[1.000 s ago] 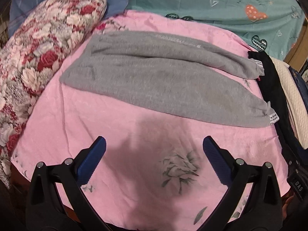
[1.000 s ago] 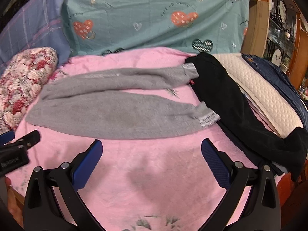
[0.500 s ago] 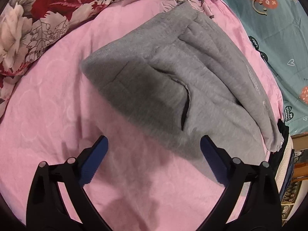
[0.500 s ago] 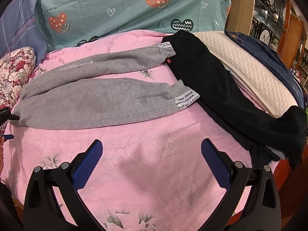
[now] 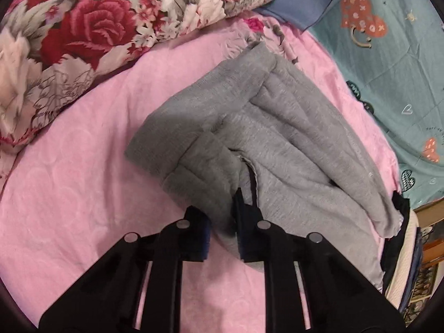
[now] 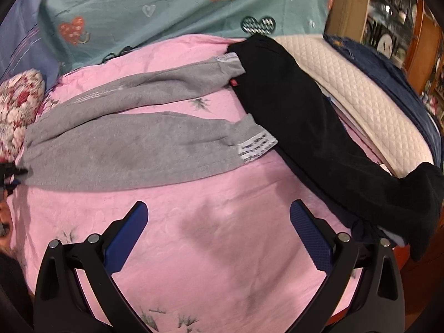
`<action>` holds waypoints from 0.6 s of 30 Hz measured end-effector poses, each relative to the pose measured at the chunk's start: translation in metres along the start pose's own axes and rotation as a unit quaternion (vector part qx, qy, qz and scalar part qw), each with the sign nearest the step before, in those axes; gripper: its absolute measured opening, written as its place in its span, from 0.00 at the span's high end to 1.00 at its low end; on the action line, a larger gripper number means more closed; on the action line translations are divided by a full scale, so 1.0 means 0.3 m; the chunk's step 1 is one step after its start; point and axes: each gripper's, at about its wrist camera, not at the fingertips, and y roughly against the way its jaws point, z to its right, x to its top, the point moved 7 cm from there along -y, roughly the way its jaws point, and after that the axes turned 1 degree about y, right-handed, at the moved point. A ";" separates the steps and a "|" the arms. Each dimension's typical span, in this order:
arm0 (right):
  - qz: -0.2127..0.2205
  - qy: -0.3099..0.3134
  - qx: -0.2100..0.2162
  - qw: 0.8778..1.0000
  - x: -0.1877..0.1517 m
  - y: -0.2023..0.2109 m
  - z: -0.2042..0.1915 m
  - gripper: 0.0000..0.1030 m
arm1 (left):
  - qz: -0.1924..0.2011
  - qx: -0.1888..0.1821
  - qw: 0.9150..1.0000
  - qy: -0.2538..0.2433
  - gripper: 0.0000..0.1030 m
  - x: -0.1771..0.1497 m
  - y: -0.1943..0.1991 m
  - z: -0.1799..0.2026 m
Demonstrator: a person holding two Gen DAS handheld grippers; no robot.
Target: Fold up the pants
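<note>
Left wrist view: left hand-held gripper, jaws just drawn together, clenched on a bunched fold of the grey pants at the near waistband corner, beside the pocket slit. Cloth sits between the pads; how many layers they hold is hard to tell from this angle.

Right wrist view: right hand-held gripper, jaws spread wide, nothing between them, hovering over the bare pink bedsheet, short of the near leg's cuff with its white label.

Pants: lying flat on the bed, waist toward the floral pillow, both legs running out toward a black garment and a cream quilted pad, the far cuff touching the black cloth.

Handling note: the step in hand appears to be taking both ends for the first fold. The right gripper likely needs to take the near cuff alone, clear of the black garment, before either end is lifted, so the leg rises evenly.
</note>
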 end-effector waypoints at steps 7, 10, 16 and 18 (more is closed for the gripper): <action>-0.111 -0.054 -0.003 0.992 0.099 -0.295 0.100 0.01 | 0.002 -0.007 1.000 0.002 0.86 -0.006 0.007 -0.010; -0.134 -0.071 0.008 0.988 0.102 -0.412 0.108 0.01 | 0.000 -0.005 1.000 -0.005 0.86 -0.007 0.003 -0.006; -0.148 -0.111 0.050 0.982 0.089 -0.544 0.071 0.08 | -0.015 0.022 0.999 -0.021 0.85 -0.012 -0.040 -0.008; -0.122 -0.116 0.036 0.985 0.098 -0.545 0.076 0.40 | -0.015 0.022 0.999 -0.022 0.85 -0.011 -0.041 -0.008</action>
